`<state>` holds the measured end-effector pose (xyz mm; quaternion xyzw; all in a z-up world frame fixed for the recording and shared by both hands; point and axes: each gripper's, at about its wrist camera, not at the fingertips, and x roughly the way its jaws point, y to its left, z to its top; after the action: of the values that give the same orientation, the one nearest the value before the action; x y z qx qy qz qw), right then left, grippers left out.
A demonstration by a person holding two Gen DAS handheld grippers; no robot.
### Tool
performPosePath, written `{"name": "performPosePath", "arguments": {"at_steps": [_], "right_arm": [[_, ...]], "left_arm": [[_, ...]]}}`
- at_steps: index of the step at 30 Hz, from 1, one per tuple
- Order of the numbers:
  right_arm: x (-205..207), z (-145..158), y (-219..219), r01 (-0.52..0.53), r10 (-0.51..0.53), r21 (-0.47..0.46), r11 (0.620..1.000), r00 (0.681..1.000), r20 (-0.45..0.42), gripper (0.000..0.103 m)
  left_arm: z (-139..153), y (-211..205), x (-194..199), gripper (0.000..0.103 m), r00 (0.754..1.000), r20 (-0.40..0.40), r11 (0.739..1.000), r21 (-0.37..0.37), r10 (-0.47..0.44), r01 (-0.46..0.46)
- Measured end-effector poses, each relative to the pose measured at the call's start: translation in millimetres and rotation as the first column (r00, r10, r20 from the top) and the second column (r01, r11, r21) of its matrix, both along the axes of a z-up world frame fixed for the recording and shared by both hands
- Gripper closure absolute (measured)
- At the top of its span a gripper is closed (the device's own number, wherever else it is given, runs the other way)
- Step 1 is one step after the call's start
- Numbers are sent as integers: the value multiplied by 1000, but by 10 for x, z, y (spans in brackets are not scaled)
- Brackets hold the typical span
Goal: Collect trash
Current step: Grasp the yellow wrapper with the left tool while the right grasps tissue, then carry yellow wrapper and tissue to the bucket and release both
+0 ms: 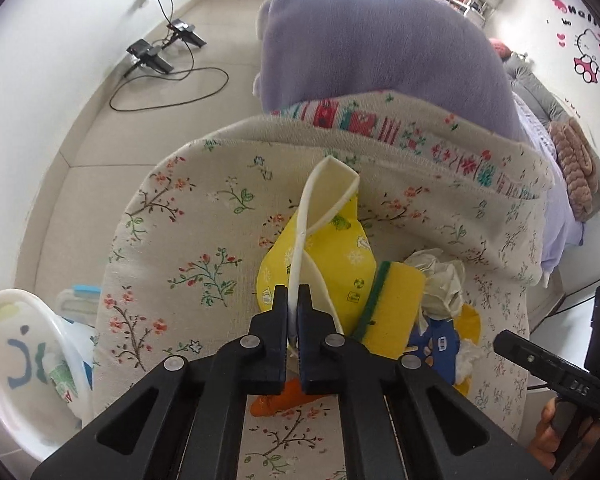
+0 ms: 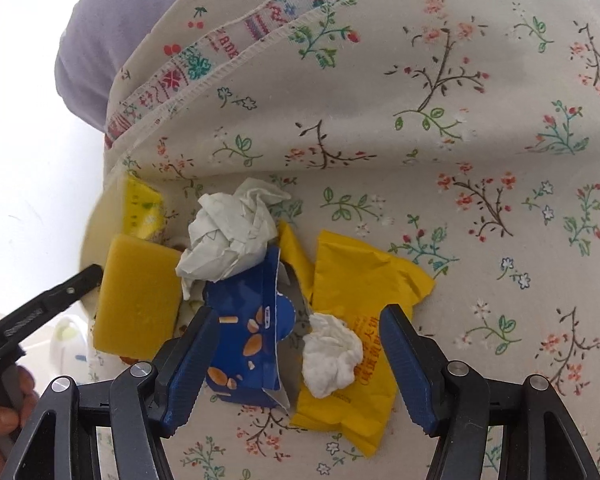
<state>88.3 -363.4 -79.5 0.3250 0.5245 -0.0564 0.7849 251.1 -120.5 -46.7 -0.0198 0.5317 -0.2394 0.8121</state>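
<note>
A pile of trash lies on a floral tablecloth point(image 1: 188, 216). My left gripper point(image 1: 294, 296) is shut on the rim of a flattened yellow paper cup point(image 1: 324, 236) and holds it over the pile. Beside it lie a yellow sponge point(image 1: 392, 312), a crumpled tissue point(image 1: 440, 280) and a blue wrapper point(image 1: 436, 340). My right gripper point(image 2: 300, 320) is open low over the cloth point(image 2: 460, 120), its jaws either side of the blue snack wrapper point(image 2: 248, 320), a small white tissue ball point(image 2: 332, 356) and a yellow wrapper point(image 2: 360, 280). A larger crumpled tissue point(image 2: 232, 232) and the sponge point(image 2: 136, 296) lie just beyond.
A white bin with a bag liner point(image 1: 24, 352) stands on the floor at the lower left, beside the table. A purple blanket point(image 1: 372, 40) lies behind the table. Cables and black devices point(image 1: 160, 52) lie on the tiled floor by the wall.
</note>
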Motion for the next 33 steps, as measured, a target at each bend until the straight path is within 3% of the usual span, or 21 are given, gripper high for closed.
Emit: {"name": "performPosePath", "arguments": {"at_steps": [5,13,19,20,21,22,23,29,33], "right_arm": [[171,-23,21,-3,3,-18,1000,1000,16,32],[516,42,355,-94,98,-37,995,986,134,32],[692,-127,552,-119,130,-126,985,987,89,32],[710,-172,557,-116,127,-125,985,989,81,34],[710,-227,537,-119,128,-121,986,989,74,56],[707,-255,530,-125,134,-121,985,988,71,71],[713,-254,532,-127,137,-134,983,988,65,75],[498,171,496,-75,116,-203,976,974,195,80],[384,336,526,-79,121,-176,981,962,245,80]], "left_arm": [[165,112,-84,100,999,30,1000,-8,29,-29],[295,387,-118,100,997,28,995,-65,76,-74],[303,499,-142,100,997,10,993,-88,78,-77],[303,517,-143,100,997,9,993,-89,80,-79],[306,542,-143,100,996,10,993,-89,84,-82],[309,562,-144,100,996,9,992,-90,86,-85],[317,597,-152,100,996,6,992,-95,89,-88],[366,691,-188,100,996,6,989,-115,90,-89],[405,775,-231,100,995,7,988,-121,96,-95]]}}
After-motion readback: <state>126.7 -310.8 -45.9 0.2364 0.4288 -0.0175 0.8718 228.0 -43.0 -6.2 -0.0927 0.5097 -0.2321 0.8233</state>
